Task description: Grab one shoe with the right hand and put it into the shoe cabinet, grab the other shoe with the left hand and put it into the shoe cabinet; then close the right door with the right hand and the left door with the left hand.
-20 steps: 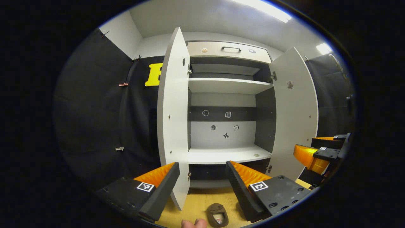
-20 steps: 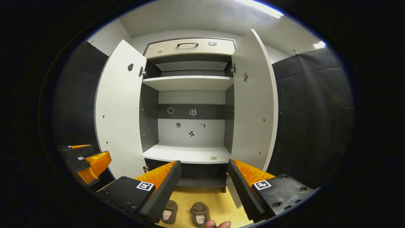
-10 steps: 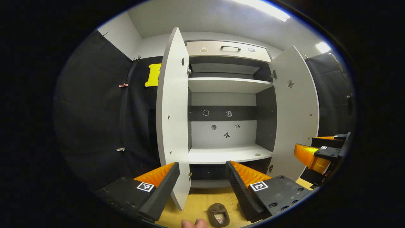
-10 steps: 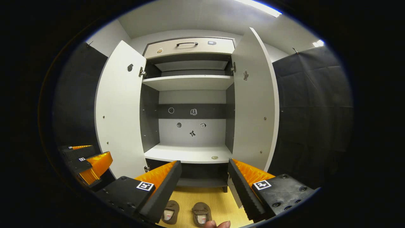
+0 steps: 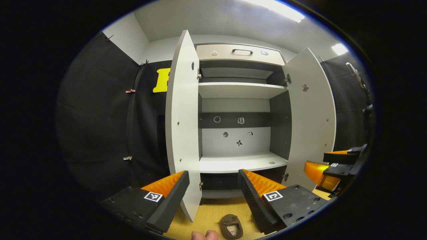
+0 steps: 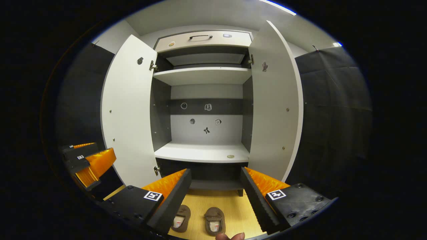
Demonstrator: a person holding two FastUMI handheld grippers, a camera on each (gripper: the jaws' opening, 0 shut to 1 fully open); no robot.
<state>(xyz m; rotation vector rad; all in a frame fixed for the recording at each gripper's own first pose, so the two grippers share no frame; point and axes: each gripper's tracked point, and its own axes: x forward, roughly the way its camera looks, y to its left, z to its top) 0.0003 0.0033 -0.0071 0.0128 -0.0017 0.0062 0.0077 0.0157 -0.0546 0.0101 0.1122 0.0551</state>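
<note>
Two brown shoes lie side by side on the yellow floor in the right gripper view, one (image 6: 181, 218) left of the other (image 6: 215, 225), just below my right gripper (image 6: 215, 196), which is open and holds nothing. In the left gripper view one brown shoe (image 5: 231, 227) lies under my open left gripper (image 5: 213, 196). The shoe cabinet (image 6: 203, 155) stands ahead with its left door (image 6: 128, 113) and right door (image 6: 275, 103) swung wide. The cabinet's shelves carry no shoes. The left gripper (image 6: 88, 163) also appears at the left of the right gripper view, and the right gripper (image 5: 333, 166) at the right of the left gripper view.
A closed drawer with a dark handle (image 6: 200, 36) tops the cabinet. A small round disc (image 6: 230, 156) lies on the lower shelf. Black cloth walls stand on both sides. Fingertips (image 5: 204, 235) of a hand show at the bottom edge.
The right gripper has tipped downward and moved a little closer, so the cabinet rose in its view and both shoes show more fully. The left gripper has barely moved.
</note>
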